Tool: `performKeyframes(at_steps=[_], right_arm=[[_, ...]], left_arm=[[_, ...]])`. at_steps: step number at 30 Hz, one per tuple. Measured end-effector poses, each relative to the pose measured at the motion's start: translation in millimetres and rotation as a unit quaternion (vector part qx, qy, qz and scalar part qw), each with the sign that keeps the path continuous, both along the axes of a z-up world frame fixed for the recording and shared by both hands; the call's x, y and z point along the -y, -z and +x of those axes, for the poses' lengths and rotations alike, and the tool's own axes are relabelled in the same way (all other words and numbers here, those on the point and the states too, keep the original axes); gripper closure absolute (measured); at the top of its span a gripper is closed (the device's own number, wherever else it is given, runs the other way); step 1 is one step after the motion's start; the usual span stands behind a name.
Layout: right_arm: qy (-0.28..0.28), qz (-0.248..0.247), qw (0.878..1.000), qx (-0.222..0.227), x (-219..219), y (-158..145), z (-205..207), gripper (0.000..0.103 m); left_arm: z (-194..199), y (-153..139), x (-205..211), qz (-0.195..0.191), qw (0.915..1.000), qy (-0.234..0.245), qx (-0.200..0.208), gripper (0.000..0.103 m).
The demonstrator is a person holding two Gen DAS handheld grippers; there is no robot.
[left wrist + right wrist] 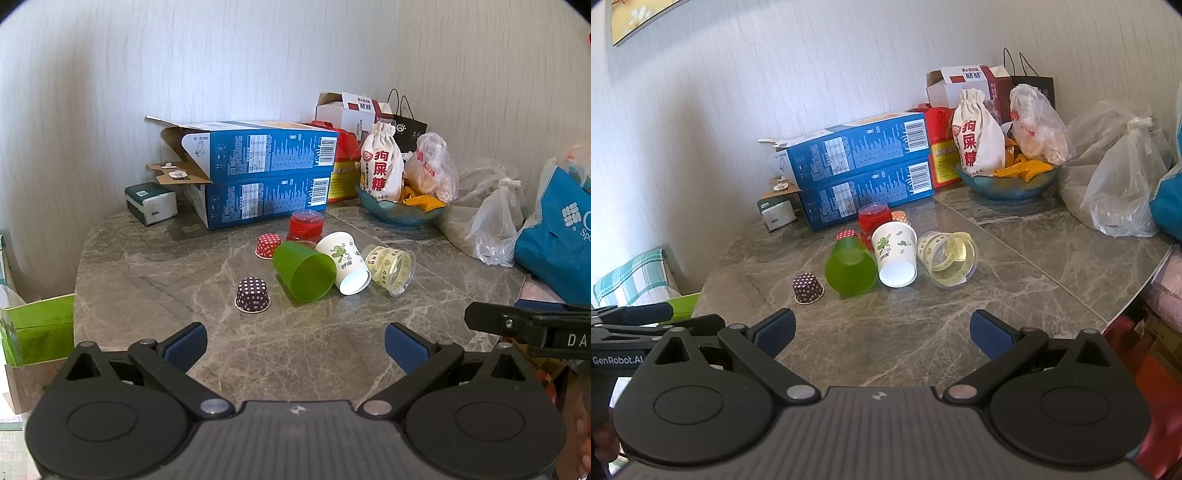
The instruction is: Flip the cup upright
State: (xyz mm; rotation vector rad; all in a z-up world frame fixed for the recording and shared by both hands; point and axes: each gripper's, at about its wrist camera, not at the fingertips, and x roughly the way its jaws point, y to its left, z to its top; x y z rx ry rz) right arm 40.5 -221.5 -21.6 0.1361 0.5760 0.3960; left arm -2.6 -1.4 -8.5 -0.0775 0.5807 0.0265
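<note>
Three cups lie on their sides on the marble table [147, 280]: a green cup [303, 273] [850, 271], a white paper cup with green prints [344, 262] [895, 254] and a clear plastic cup [391, 266] [948, 258]. A red cup [306, 226] [874, 221] stands upside down behind them. My left gripper [295, 345] is open and empty, low over the table in front of the cups. My right gripper [882, 332] is open and empty too, also short of the cups.
Dotted paper liners [252, 294] [266, 245] sit upside down near the cups. Two stacked blue boxes [258, 177], a tissue pack [150, 202], a bowl with bags [402, 210] and plastic bags [1115, 177] line the wall side. The right gripper's body [532, 328] shows at the right.
</note>
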Motion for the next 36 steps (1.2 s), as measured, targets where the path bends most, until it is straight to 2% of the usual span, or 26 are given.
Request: performKeyframes(at_steps=[5, 8, 15, 18, 20, 23, 27, 36], right_arm=[[-0.004, 0.005, 1.000, -0.006, -2.0, 2.8, 9.6, 0.001], [-0.013, 0.011, 1.000, -0.012, -7.2, 2.2, 22.4, 0.001], [-0.022, -0.023, 0.999, -0.019, -41.1, 2.1, 85.9, 0.001], [-0.029, -0.027, 0.998, -0.049, -57.2, 8.3, 129.2, 0.009], [-0.023, -0.032, 0.997, -0.071, -65.9, 14.8, 155.6, 0.028], [-0.021, -0.037, 0.993, -0.109, -77.3, 28.0, 189.6, 0.042], [-0.015, -0.052, 0.988, -0.146, -87.9, 40.5, 217.0, 0.043], [-0.021, -0.107, 0.976, -0.188, -102.2, 46.0, 251.6, 0.042]], left_arm=[[3.7, 0.2, -1.3, 0.000, 1.0000, -0.001, 0.000, 0.000], [5.4, -0.6, -4.8, -0.002, 0.9998, -0.012, 0.017, 0.000], [20.7, 2.4, -10.8, 0.005, 0.9998, -0.003, 0.019, 0.000], [29.0, 7.5, -17.1, 0.001, 0.9999, 0.001, 0.012, 0.000], [33.2, 11.4, -20.8, -0.002, 1.0000, 0.002, 0.007, 0.000], [36.2, 18.2, -27.6, -0.007, 1.0000, 0.001, 0.002, 0.000], [40.0, 26.9, -40.2, -0.017, 0.9998, -0.005, -0.006, 0.000], [41.3, 33.3, -62.2, -0.037, 0.9992, -0.011, -0.003, 0.000]])
